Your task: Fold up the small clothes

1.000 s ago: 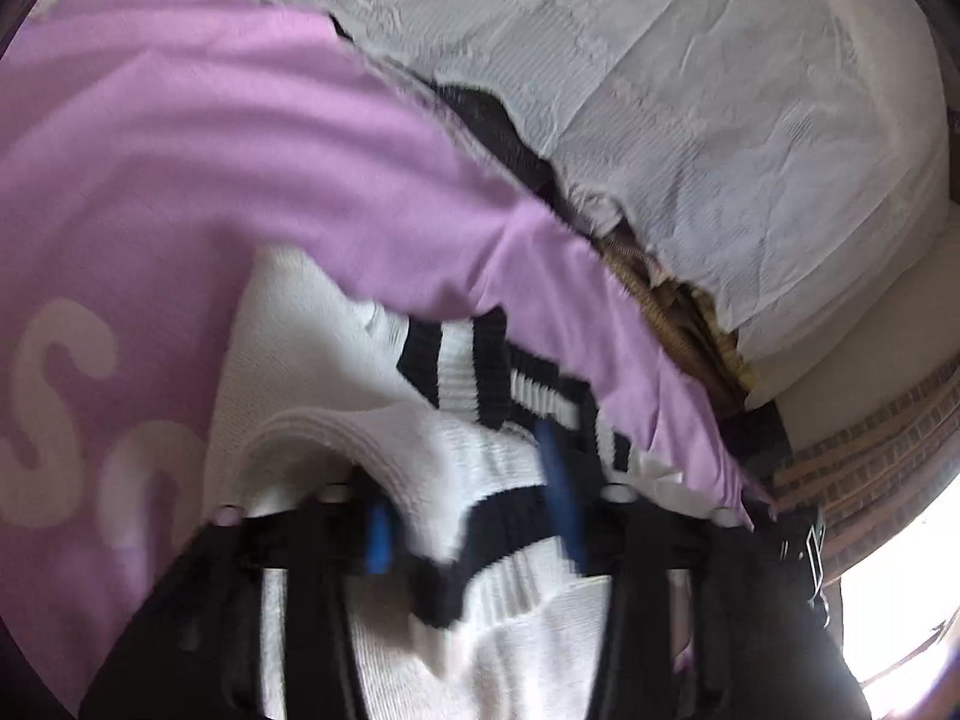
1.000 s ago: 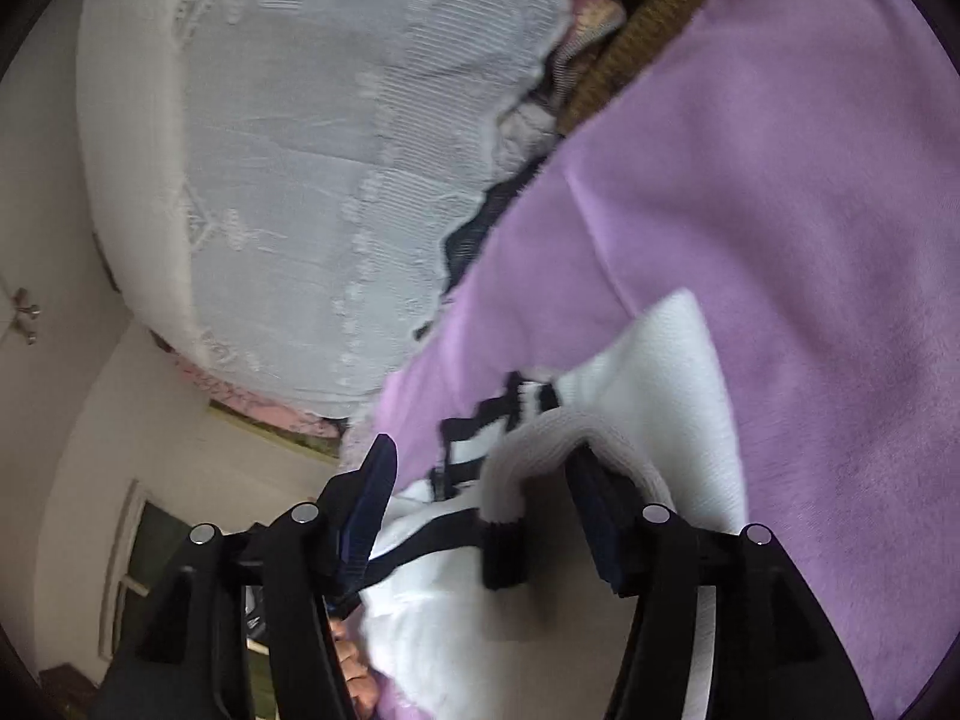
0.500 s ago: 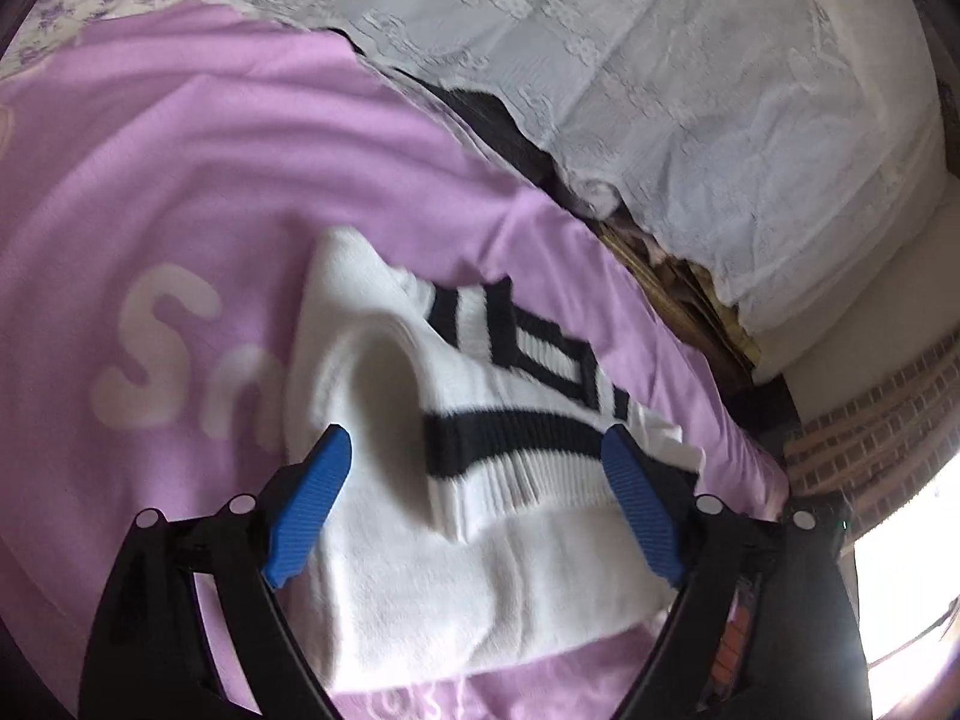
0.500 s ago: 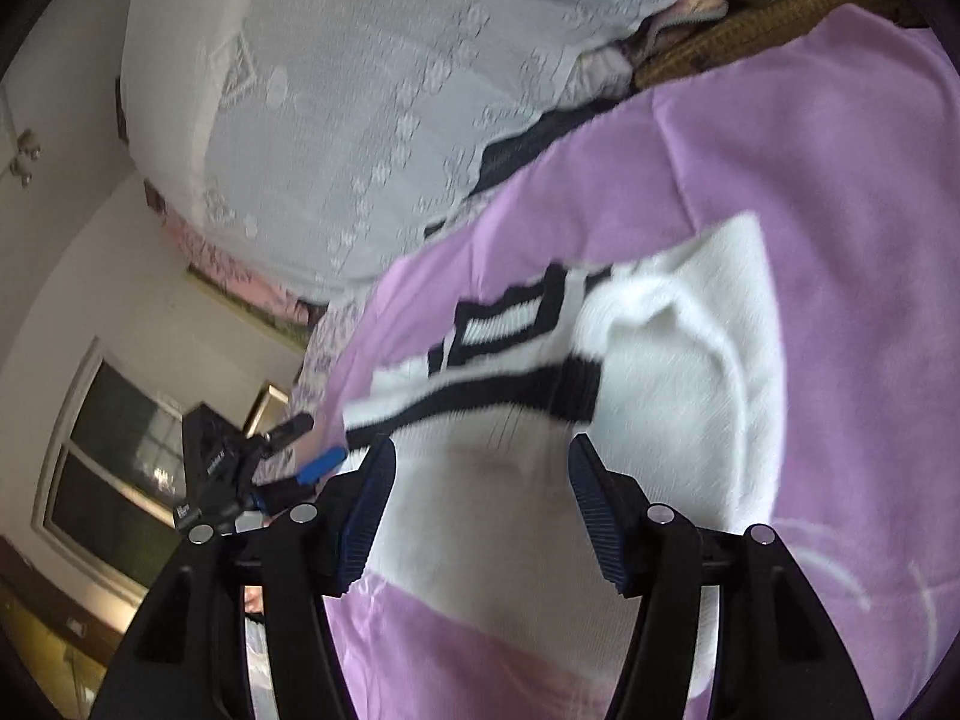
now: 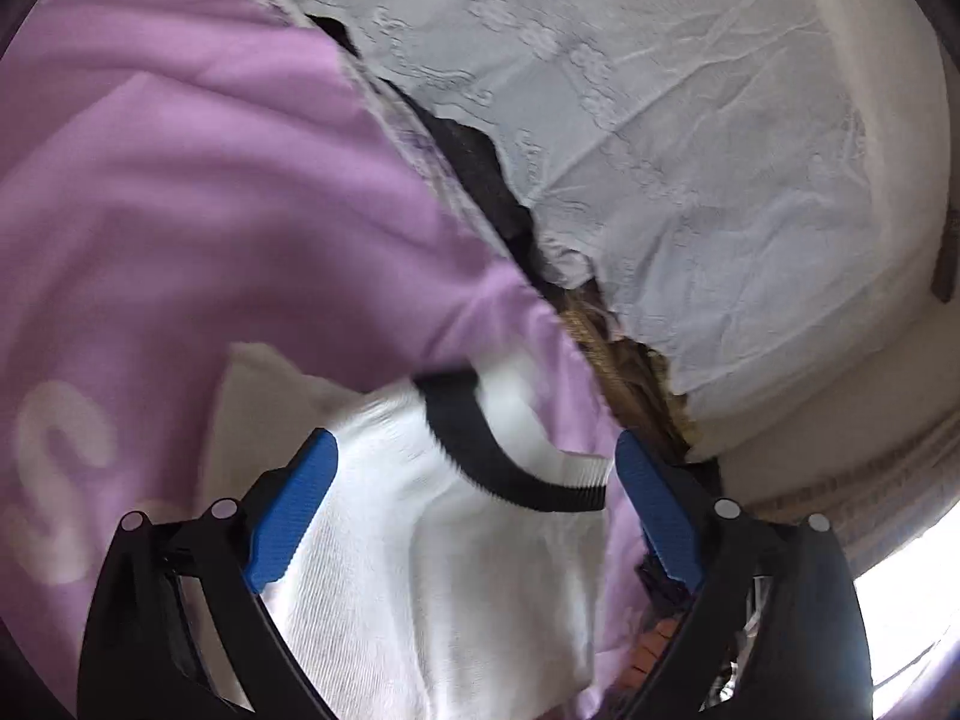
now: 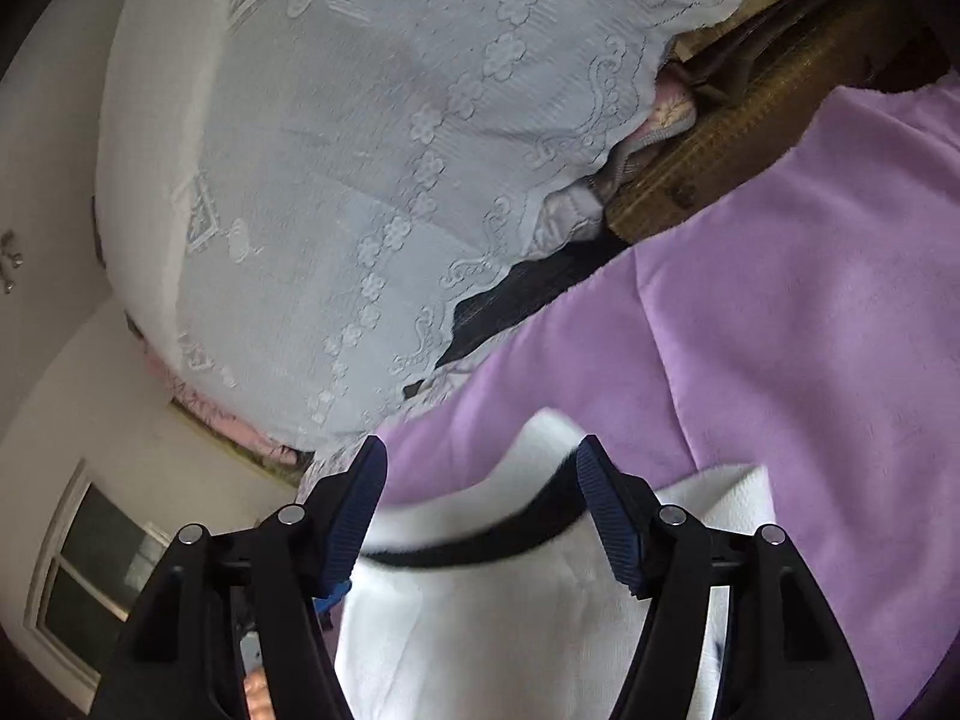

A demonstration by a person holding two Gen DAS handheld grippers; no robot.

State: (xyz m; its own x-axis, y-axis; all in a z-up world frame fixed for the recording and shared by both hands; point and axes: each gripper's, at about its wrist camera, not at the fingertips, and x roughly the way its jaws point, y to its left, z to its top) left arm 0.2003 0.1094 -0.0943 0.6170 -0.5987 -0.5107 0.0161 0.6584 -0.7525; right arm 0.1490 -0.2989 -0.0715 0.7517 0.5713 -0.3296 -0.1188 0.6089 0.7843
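A white sock with black stripes (image 5: 444, 552) lies folded on a purple blanket (image 5: 180, 210). My left gripper (image 5: 474, 456) is open, its blue pads on either side of the sock, close over it. In the right wrist view the same sock (image 6: 498, 600) lies between the open fingers of my right gripper (image 6: 480, 456), with the purple blanket (image 6: 810, 312) beyond. Neither gripper holds the sock. Its near part is hidden under the gripper bodies.
A white lace cover (image 5: 690, 138) drapes over furniture behind the blanket and also shows in the right wrist view (image 6: 390, 150). Dark cloth (image 6: 528, 288) and a wooden edge (image 6: 738, 138) lie between them. A window (image 6: 90, 570) is at lower left.
Both grippers let go of the sock and opened one second to half a second ago. Since then both have moved down and closer to the folded sock, which lies flatter on the blanket.
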